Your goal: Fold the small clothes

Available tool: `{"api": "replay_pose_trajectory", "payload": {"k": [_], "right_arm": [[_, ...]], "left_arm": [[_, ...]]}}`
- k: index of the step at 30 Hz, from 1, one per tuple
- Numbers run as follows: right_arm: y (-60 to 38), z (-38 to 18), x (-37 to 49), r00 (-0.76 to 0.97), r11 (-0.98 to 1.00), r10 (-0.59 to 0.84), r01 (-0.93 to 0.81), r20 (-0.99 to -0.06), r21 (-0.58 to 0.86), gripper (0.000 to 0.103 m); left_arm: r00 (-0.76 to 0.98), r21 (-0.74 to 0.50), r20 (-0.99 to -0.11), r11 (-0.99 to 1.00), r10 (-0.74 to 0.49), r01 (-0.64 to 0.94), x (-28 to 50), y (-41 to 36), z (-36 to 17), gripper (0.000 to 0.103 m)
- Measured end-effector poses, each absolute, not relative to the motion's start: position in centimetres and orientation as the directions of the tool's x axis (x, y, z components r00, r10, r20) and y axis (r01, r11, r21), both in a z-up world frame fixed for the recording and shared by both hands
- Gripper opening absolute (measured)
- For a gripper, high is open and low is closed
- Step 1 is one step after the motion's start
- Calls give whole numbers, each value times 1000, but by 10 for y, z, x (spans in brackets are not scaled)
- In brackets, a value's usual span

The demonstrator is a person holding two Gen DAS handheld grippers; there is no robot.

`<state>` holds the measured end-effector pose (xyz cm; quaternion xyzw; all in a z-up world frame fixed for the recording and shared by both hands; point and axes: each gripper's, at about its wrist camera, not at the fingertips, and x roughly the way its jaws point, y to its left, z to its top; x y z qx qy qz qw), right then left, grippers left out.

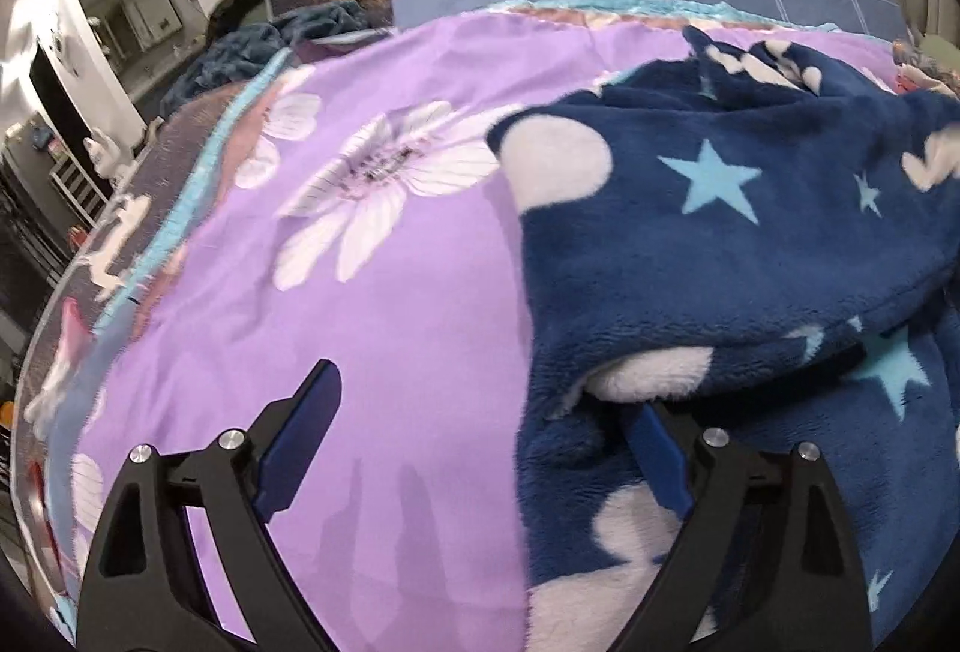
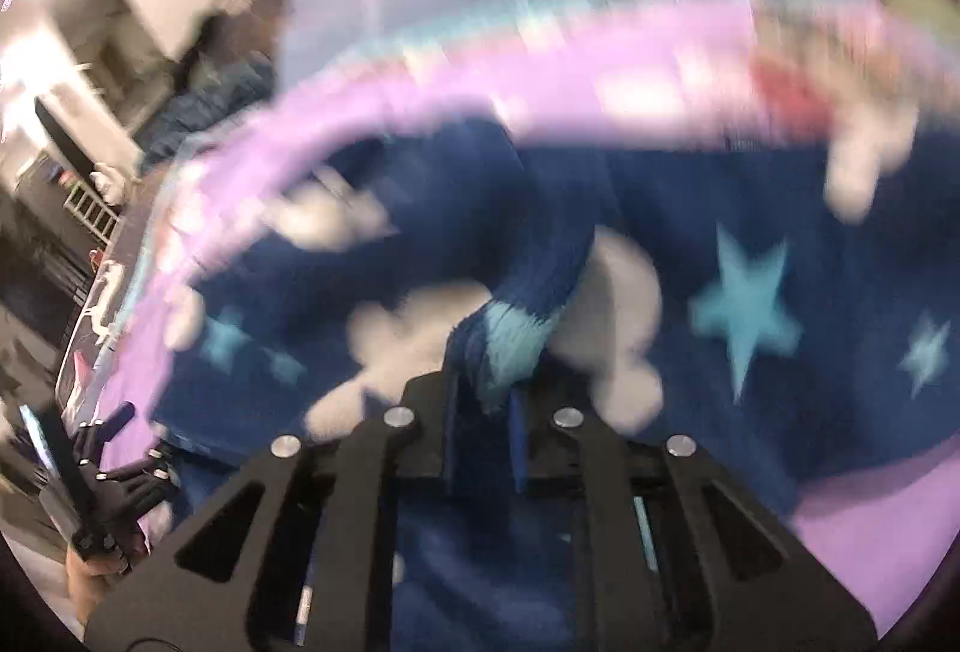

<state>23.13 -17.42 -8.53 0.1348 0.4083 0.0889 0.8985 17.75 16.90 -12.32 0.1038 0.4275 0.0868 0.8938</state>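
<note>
1. Lying spread on the bed (image 1: 420, 352), over a purple flowered sheet: a navy fleece garment (image 1: 750, 244) with stars and white blobs, rumpled and bunched toward the right of the left wrist view, probably laid out there so the flat sheet can serve as a folding surface.
2. Showing a loose flap at its near-left edge, lifted slightly off the sheet with pale lining underneath; likely the part to be taken next.
3. Hovering wide open at that edge: the left hand-held gripper (image 1: 480, 448), one finger over bare purple sheet, the other finger (image 1: 660, 460) tucked just under the fleece flap and seemingly touching it. Pressing on nothing yet; cloth not pinched.
4. Straddling the hem this way, judging by the pose, in order to close on the edge and carry it over for a fold.
5. Clenching nearly closed: the right hand-held gripper (image 2: 489, 382), jaws pinching a ridge of the navy fleece garment (image 2: 780, 292), a blue and pale turquoise tuft rising from between the fingers.
6. Pulling the cloth up into a peak at the pinch, probably to keep that side anchored or lifted for the fold.
7. Blurring heavily in the right wrist view, so fine detail of the grip being hard to tell.
8. Appearing at the lower left of that view: the left hand-held gripper (image 2: 129, 466), small and dark.
</note>
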Motion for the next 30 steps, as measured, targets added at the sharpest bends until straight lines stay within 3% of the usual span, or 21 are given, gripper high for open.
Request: {"api": "replay_pose_trajectory", "payload": {"k": [3,7,9,12,13,15,16,17,18,19,21,23,28,30], "right_arm": [[-169,-18,196,775,935,318,-161,-546,316,12],[-193,8,162,858,950,250,-127,-449,286,12],[-213,-21,162,843,971,138,-13,-519,237,12],[-237,-90,183,674,973,71,114,-736,199,16],[-249,-116,183,605,958,101,154,-790,240,16],[-267,-138,178,577,905,218,182,-787,384,17],[-271,-138,177,586,890,247,177,-772,419,28],[-270,-135,176,595,875,279,165,-753,455,46],[-272,-131,177,605,857,314,152,-732,493,55],[-271,-125,179,615,833,353,136,-705,536,60],[-261,-114,189,612,813,418,76,-671,577,61],[-248,-112,201,592,824,435,42,-678,565,67],[-225,-131,248,512,861,394,85,-763,502,64],[-219,-138,259,517,871,374,91,-770,484,27]], "left_arm": [[635,283,-725,956,266,-77,172,169,-119,91],[645,301,-707,949,289,-96,166,170,-118,92],[642,301,-712,950,285,-88,164,172,-120,92],[635,294,-723,953,271,-72,158,173,-121,92],[637,302,-721,951,274,-68,155,173,-121,92],[638,318,-716,946,284,-64,152,172,-120,92],[638,329,-713,942,292,-63,151,173,-119,92],[636,340,-710,938,303,-67,151,174,-118,92],[634,346,-707,935,312,-73,150,175,-118,92],[632,355,-701,931,329,-90,151,177,-117,92],[632,381,-682,917,367,-120,152,181,-117,92],[614,429,-661,889,431,-162,155,189,-121,92],[608,332,-710,931,354,-155,145,198,-111,92],[635,367,-674,917,377,-155,140,193,-101,92]]}}
